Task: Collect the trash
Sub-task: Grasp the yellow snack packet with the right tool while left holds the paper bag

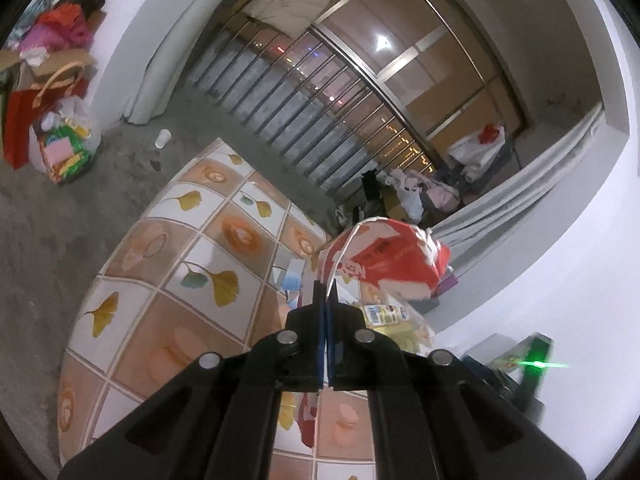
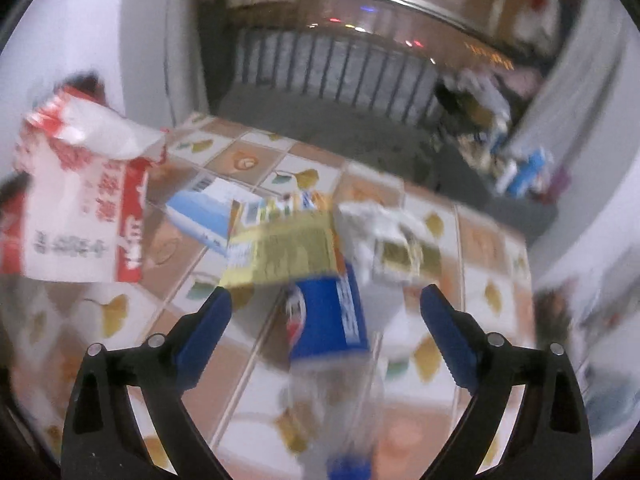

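Observation:
My left gripper (image 1: 326,294) is shut on a thin white edge of a red and white plastic bag (image 1: 384,256), which hangs above the table's far end. The same bag (image 2: 76,208) shows at the left of the right wrist view. My right gripper (image 2: 326,298) is open, its jaws wide on either side of a clear plastic bottle (image 2: 332,320) with a blue label and blue cap, lying on the table; the pads do not touch it. Beyond the bottle lie a yellow carton (image 2: 288,248), a blue and white box (image 2: 204,212) and a crumpled white wrapper (image 2: 384,232).
The table (image 1: 180,248) has a cloth printed with orange tiles and ginkgo leaves. On the concrete floor stand a paper cup (image 1: 163,138) and a heap of coloured bags (image 1: 52,120) by the wall. A balcony railing (image 1: 320,120) and a clothes pile (image 1: 440,192) lie behind.

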Motion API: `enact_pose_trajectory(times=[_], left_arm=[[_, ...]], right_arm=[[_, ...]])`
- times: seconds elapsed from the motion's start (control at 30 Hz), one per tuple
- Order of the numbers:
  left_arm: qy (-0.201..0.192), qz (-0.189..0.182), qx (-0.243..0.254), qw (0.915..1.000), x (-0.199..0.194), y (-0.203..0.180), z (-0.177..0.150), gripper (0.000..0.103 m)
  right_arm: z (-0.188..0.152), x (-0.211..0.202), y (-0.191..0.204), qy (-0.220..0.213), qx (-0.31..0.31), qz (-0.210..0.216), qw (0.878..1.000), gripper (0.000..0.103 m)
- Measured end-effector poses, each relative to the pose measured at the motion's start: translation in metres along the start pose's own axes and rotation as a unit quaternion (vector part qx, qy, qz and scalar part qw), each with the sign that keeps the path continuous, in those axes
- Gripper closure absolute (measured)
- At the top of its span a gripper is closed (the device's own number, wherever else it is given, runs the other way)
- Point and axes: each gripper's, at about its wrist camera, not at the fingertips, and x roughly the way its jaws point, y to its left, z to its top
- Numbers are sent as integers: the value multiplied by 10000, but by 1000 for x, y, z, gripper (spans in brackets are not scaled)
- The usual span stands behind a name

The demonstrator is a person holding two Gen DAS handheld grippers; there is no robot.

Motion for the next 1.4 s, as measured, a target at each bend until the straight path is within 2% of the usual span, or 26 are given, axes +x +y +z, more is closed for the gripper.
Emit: enact_pose_trajectory(times=[0.07,0.13,0.27,0.37,0.5,0.57,0.63,0.67,0.73,0.77,0.8,0.83,0.93,1.2,1.27,1.3,1.33,1.4], left_arm=[[-22,38,-55,10000,-2,3,0,102],[-68,173,-23,9998,-2,4,1,102],[-32,147,8,9999,0,6,2,102],[-1,112,12,9999,0,7,4,102],[25,72,20,10000,0,7,3,102],[36,75,32,10000,0,7,3,102],[51,69,62,9999,0,6,2,102],[47,63,59,10000,0,6,1,102],[63,43,52,10000,1,6,1,102],[67,42,47,10000,1,6,1,102],[65,40,37,10000,1,6,1,102],[63,45,34,10000,2,5,1,102],[78,54,57,9999,3,5,1,102],[77,44,39,10000,2,5,0,102],[65,53,23,10000,2,5,-1,102],[71,53,29,10000,3,5,0,102],[71,50,21,10000,3,5,-1,102],[74,47,23,10000,4,5,-1,102]], right_arm=[[12,14,9,72,-263,120,9996,9],[22,24,10,99,-151,20,9998,8],[37,53,19,514,-248,86,9983,8],[40,62,31,499,-558,-15,9972,8],[41,66,39,482,-830,-374,9947,9],[36,66,37,393,-873,-208,9952,19],[31,69,36,507,-893,-173,9946,44],[28,68,36,497,-900,-263,9944,46],[25,64,35,378,-931,-340,9944,63],[24,62,33,325,-918,-369,9946,67],[24,59,31,322,-867,-359,9951,74],[25,58,29,325,-817,-321,9956,85],[26,53,27,336,-703,-138,9969,103],[18,47,39,422,-797,-22,9959,103],[18,43,40,448,-798,198,9956,101],[18,40,42,492,-819,332,9949,91],[17,37,43,526,-835,369,9944,74],[16,27,44,460,-851,415,9944,54]])
